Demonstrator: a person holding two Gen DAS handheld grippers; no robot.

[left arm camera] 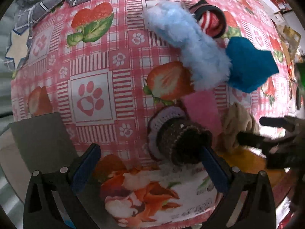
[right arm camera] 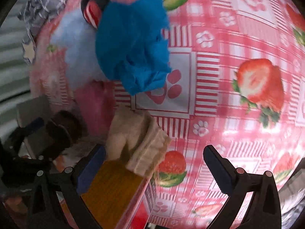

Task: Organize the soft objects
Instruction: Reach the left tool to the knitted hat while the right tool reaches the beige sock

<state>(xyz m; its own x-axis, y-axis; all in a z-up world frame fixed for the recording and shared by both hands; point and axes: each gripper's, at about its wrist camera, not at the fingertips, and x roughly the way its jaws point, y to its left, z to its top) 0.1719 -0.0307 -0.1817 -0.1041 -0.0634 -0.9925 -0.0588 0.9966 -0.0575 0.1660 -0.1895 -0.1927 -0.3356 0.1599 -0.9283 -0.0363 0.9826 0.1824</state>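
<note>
On the pink strawberry tablecloth [left arm camera: 91,87] lie several soft things: a fluffy light-blue piece [left arm camera: 186,47], a bright blue cloth [left arm camera: 249,64], a red-striped rolled sock [left arm camera: 208,22], a pink cloth [left arm camera: 202,108], a beige cloth [left arm camera: 238,126] and a brown and lilac crocheted piece [left arm camera: 175,133]. My left gripper [left arm camera: 150,156] is open, its right finger touching the crocheted piece. My right gripper [right arm camera: 154,158] is open, the beige cloth [right arm camera: 137,143] just ahead of its left finger, the blue cloth [right arm camera: 133,49] farther off.
A floral box [left arm camera: 152,194] sits under my left gripper, an orange box [right arm camera: 114,189] under my right one. A grey checked fabric [left arm camera: 49,2] lies at the far left edge. A grey flat panel [left arm camera: 42,139] stands at the left.
</note>
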